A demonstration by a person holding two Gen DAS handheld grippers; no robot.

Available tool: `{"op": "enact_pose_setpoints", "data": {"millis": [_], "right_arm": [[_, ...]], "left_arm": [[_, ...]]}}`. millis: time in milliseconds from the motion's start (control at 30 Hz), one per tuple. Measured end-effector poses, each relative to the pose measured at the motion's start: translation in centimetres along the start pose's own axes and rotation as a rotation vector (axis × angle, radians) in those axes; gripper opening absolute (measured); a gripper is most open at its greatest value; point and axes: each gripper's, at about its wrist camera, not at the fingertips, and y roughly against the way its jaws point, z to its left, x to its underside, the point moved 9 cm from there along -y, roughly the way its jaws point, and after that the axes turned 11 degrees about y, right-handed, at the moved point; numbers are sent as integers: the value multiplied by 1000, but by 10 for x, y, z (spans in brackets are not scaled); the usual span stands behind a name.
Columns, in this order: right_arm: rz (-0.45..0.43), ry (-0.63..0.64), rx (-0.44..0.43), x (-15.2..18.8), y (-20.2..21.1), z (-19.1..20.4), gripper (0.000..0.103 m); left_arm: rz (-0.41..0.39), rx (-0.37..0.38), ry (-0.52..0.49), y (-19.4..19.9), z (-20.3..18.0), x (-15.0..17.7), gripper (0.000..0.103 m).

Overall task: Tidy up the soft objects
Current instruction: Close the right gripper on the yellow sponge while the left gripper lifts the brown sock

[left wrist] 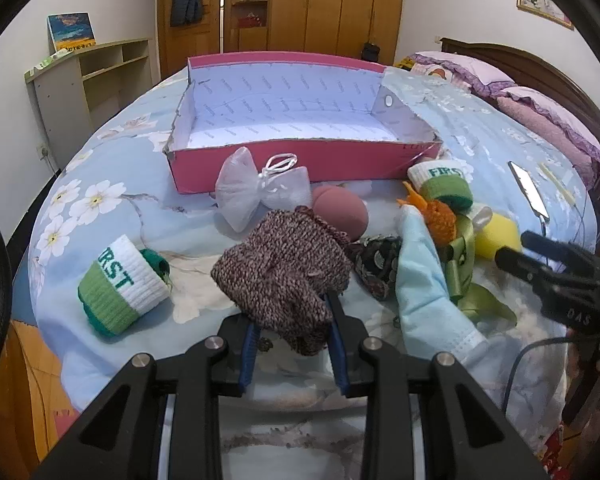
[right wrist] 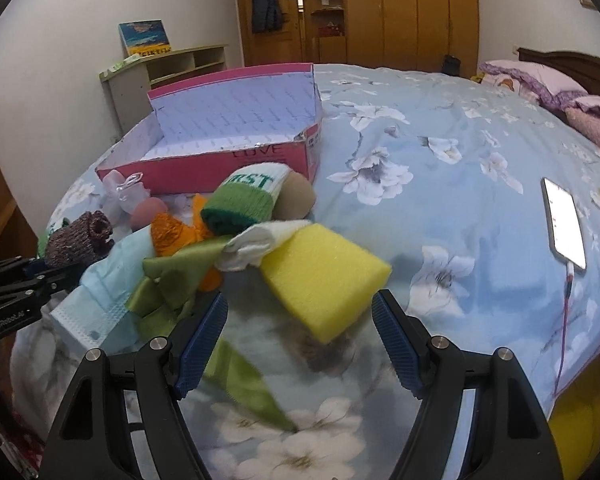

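Observation:
Soft objects lie in a heap on the blue flowered bed in front of an open pink box. My left gripper is shut on a brown knitted piece, also seen in the right wrist view. My right gripper is open, its fingers either side of a yellow sponge. Nearby lie a green-and-white wristband, a second one, a white mesh bow, a pink puff, a blue mask and green ribbon.
A phone on a charging cable lies on the bed at the right. Pillows and a headboard are at the far right. A shelf unit stands beyond the bed's left edge, wardrobes behind.

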Motion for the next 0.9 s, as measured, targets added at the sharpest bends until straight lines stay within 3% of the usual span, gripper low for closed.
{"op": "enact_pose_setpoints", "data": {"millis": [333, 567, 700, 900], "right_arm": [[14, 101, -2, -8, -22, -5, 77], [28, 66, -15, -3, -24, -8, 77], [16, 61, 8, -1, -22, -11, 63], [-3, 30, -7, -1, -13, -14, 60]], "left_arm": [[10, -9, -1, -5, 1, 0, 31], [14, -12, 0, -8, 0, 0, 31], [16, -12, 1, -8, 0, 0, 31], [8, -10, -1, -6, 0, 0, 31]]}}
